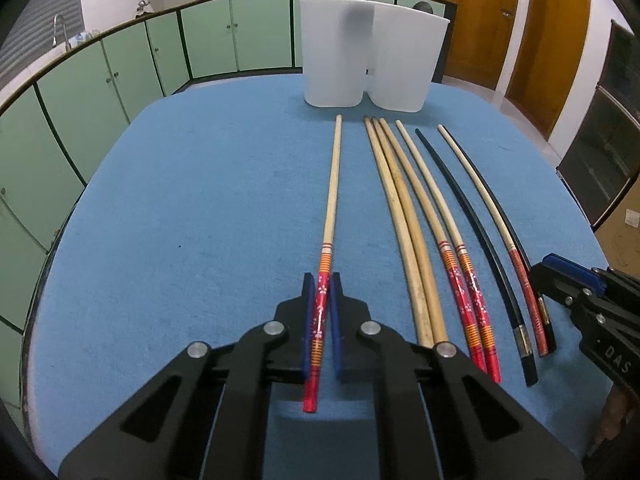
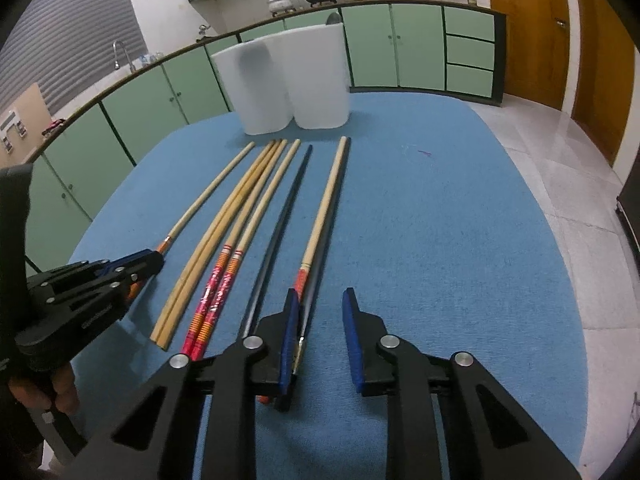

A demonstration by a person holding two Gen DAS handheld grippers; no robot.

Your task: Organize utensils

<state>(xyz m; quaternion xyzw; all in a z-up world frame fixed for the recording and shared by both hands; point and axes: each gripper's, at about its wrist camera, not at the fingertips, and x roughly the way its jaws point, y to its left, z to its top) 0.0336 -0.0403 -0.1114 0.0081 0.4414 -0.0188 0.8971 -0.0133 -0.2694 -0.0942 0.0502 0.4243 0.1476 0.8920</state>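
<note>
My left gripper point(image 1: 321, 300) is shut on the red patterned handle of a wooden chopstick point(image 1: 332, 200) that lies on the blue table point(image 1: 200, 220), pointing toward two white bins point(image 1: 336, 52). To its right lie two plain wooden chopsticks point(image 1: 394, 208), two red-handled ones point(image 1: 430, 208) and a black one point(image 1: 468, 216). In the right wrist view, my right gripper point(image 2: 322, 320) is open over a red-handled chopstick point(image 2: 324, 208) and a black one point(image 2: 316, 280) beside it. Both run along the left pad point(image 2: 291, 332); the right pad stands apart.
The white bins point(image 2: 280, 88) stand side by side at the table's far edge. Green cabinets point(image 1: 120, 72) curve round behind, with wooden doors point(image 1: 480, 20) at the right. A hand point(image 2: 48, 392) holds the left gripper's handle. Tiled floor point(image 2: 560, 200) lies right of the table.
</note>
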